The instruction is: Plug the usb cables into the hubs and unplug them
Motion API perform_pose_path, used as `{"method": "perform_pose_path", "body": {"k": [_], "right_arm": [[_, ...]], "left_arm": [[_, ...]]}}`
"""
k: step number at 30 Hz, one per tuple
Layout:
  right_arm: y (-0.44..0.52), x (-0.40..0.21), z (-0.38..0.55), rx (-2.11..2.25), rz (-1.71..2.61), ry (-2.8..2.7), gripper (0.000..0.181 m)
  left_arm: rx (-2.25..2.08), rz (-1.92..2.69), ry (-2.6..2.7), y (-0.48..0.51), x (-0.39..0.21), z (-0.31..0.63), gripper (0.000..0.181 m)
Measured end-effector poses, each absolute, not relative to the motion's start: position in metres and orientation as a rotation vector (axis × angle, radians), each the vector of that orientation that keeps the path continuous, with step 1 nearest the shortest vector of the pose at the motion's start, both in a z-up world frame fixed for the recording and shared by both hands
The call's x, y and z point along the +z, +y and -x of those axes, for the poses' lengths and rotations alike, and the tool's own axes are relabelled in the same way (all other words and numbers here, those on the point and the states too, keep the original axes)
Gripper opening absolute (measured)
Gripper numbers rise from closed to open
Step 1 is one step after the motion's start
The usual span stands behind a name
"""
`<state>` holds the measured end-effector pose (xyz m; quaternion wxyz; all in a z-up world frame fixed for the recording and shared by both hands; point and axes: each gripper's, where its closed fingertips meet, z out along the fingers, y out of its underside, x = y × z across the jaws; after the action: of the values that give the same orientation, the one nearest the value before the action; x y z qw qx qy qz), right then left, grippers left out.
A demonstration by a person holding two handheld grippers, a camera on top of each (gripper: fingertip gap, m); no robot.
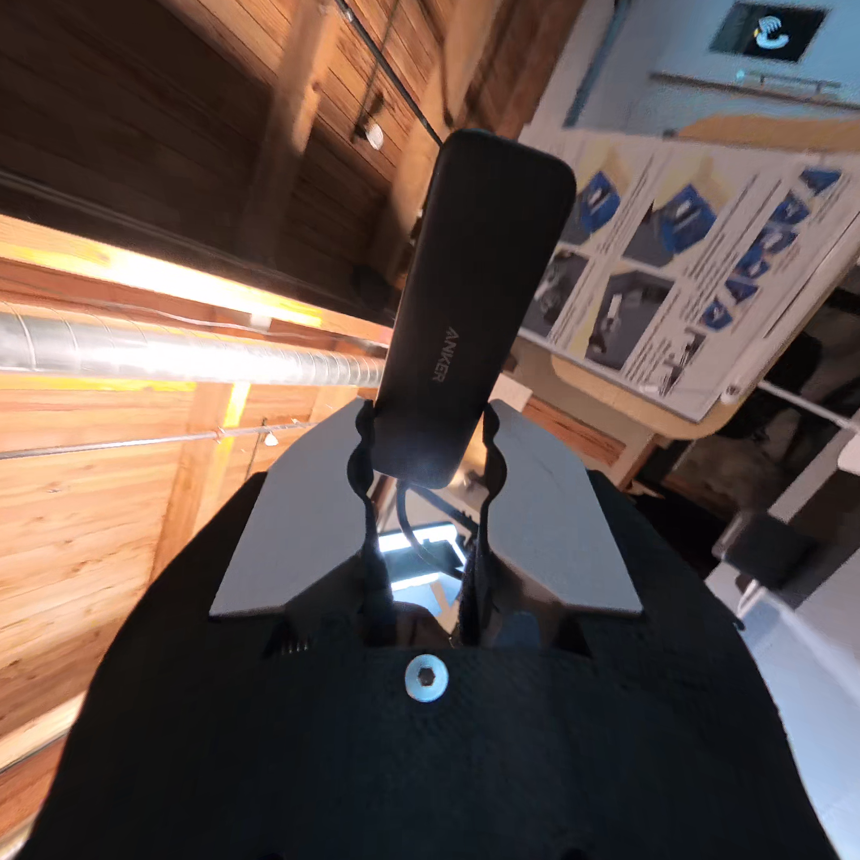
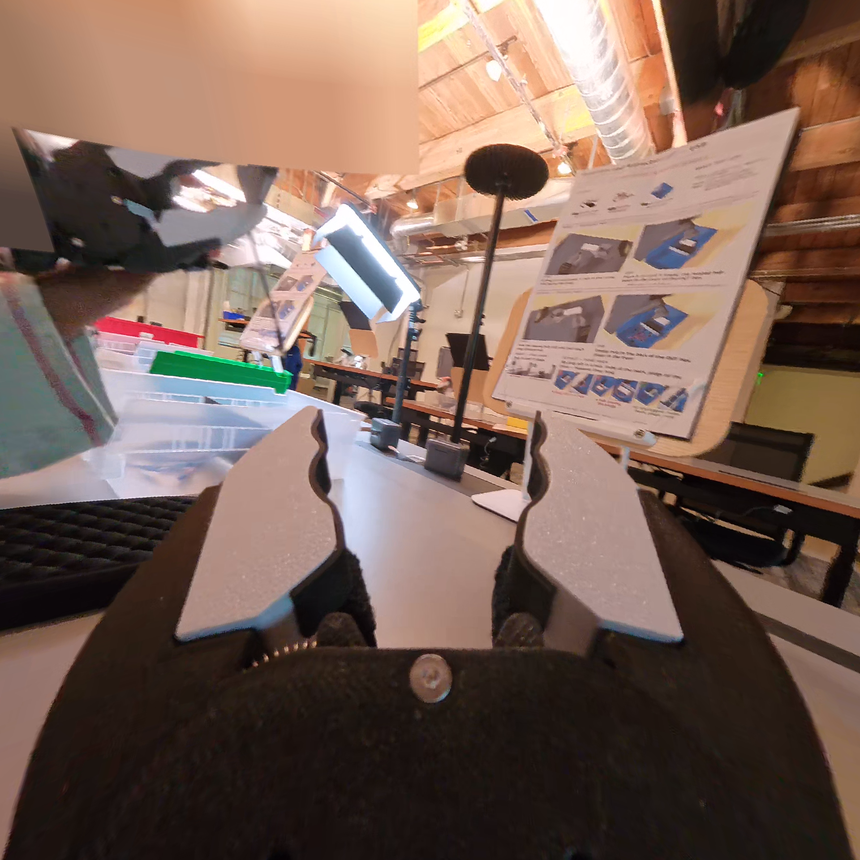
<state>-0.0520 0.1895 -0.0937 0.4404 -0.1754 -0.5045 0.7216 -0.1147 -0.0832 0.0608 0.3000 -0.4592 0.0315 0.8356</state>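
Note:
My left gripper [image 1: 427, 421] is shut on the lower end of a black USB hub [image 1: 470, 298]. It holds the hub up in the air, pointing toward the wooden ceiling. The hub's thin black cable [image 1: 409, 526] hangs down between the fingers. My right gripper [image 2: 426, 428] is open and empty, low over the grey table [image 2: 419, 535]. The left gripper also shows in the right wrist view [image 2: 223, 232], raised at the upper left, held by a person's hand. No loose USB cable plug is in view.
A black ridged mat [image 2: 70, 540] lies at the left. Clear trays [image 2: 195, 419] and a green bin [image 2: 218, 367] stand behind it. An instruction board on a stand [image 2: 651, 298], a black pole with a round top [image 2: 484, 288] and a light panel [image 2: 367, 265] stand at the table's far edge. The grippers' ends are close to 35 centimeters from one another.

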Motion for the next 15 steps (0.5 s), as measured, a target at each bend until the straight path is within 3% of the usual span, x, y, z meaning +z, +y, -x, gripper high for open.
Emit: {"method": "perform_pose_path", "body": {"k": [4,11,15], "right_arm": [[0.167,-0.087,0.032,1.890,0.287,-1.315,0.067],[0.123,-0.056,0.012,1.955,0.136,-1.367,0.069],[0.104,-0.055,0.019,1.899,0.130,-1.479,0.052]], "left_arm": [[2.266,1.184,0.216,-0.024,0.032,0.092,0.045],[2.165,1.198,0.334,0.055,-0.030,0.063,0.045],[2.093,1.240,0.341,0.070,-0.049,0.059,0.044]]}}
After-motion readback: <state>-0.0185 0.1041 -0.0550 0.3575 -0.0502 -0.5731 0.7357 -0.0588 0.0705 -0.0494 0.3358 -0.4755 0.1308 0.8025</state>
